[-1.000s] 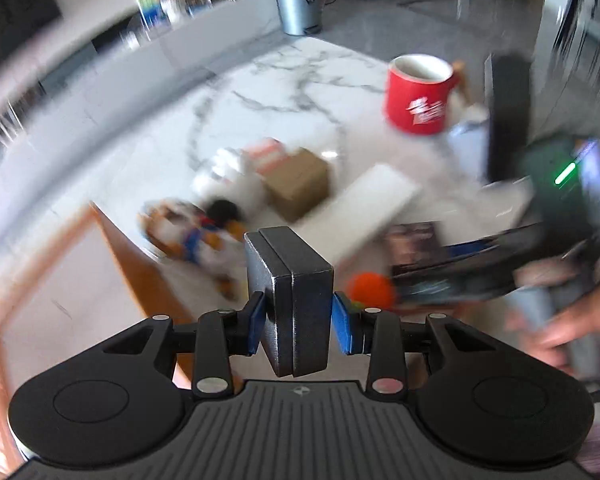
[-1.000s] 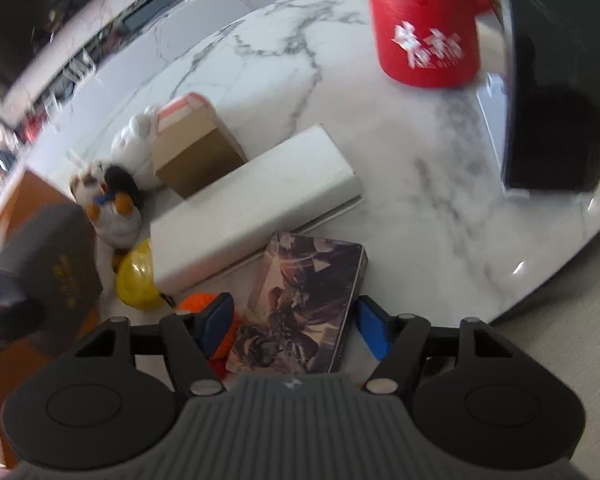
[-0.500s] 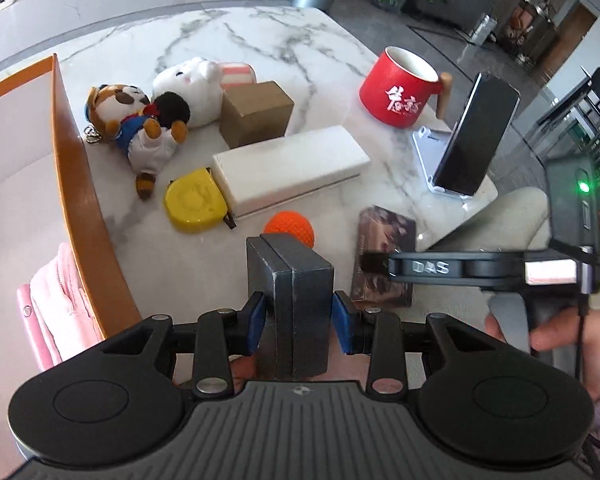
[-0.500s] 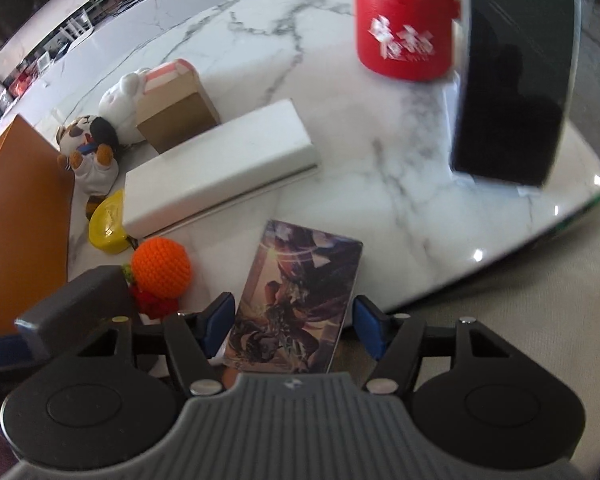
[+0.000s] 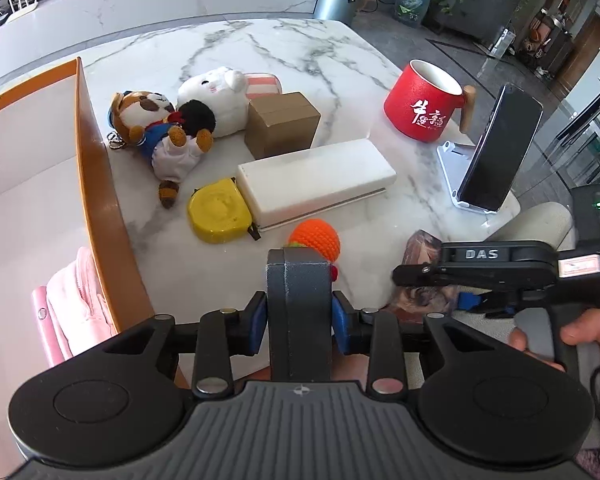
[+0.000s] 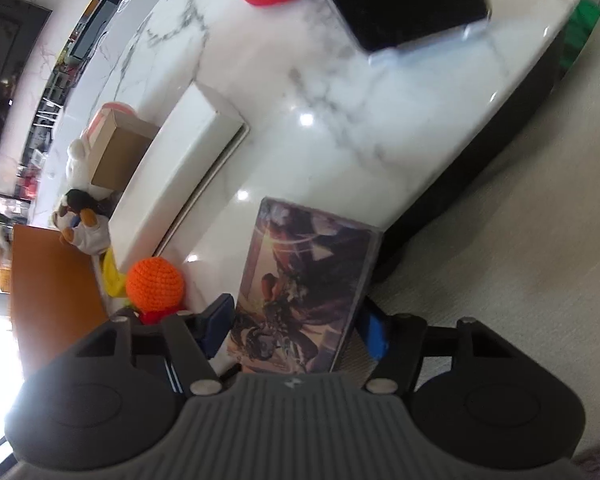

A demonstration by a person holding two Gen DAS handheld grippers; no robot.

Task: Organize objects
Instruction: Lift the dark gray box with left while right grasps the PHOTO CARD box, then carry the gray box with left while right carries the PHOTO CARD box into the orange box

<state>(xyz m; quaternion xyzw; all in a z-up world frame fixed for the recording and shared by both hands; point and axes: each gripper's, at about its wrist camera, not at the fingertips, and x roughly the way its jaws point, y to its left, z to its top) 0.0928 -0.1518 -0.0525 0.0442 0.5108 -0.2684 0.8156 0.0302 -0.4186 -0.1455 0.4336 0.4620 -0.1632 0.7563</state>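
Observation:
My left gripper (image 5: 299, 320) is shut on a dark grey box (image 5: 299, 308), held over the table's near edge beside the orange-walled bin (image 5: 96, 184). My right gripper (image 6: 298, 322) is shut on an illustrated card box (image 6: 300, 284), tilted and lifted at the table's near edge; it also shows in the left wrist view (image 5: 424, 276). An orange knitted ball (image 5: 315, 238) lies just beyond the grey box. A yellow tape measure (image 5: 218, 216), a white long box (image 5: 316, 178), a cardboard box (image 5: 282, 124) and two plush toys (image 5: 168, 128) lie on the marble table (image 5: 300, 52).
A red mug (image 5: 422, 106) and a phone on a stand (image 5: 496, 148) stand at the right. A pink cloth (image 5: 78, 296) lies inside the bin. A beige chair seat (image 6: 500, 240) is below the table edge.
The left gripper has swung toward the table and steadied with the grey box. The right gripper has closed on the card box, lifted and rolled it sideways off the table's edge.

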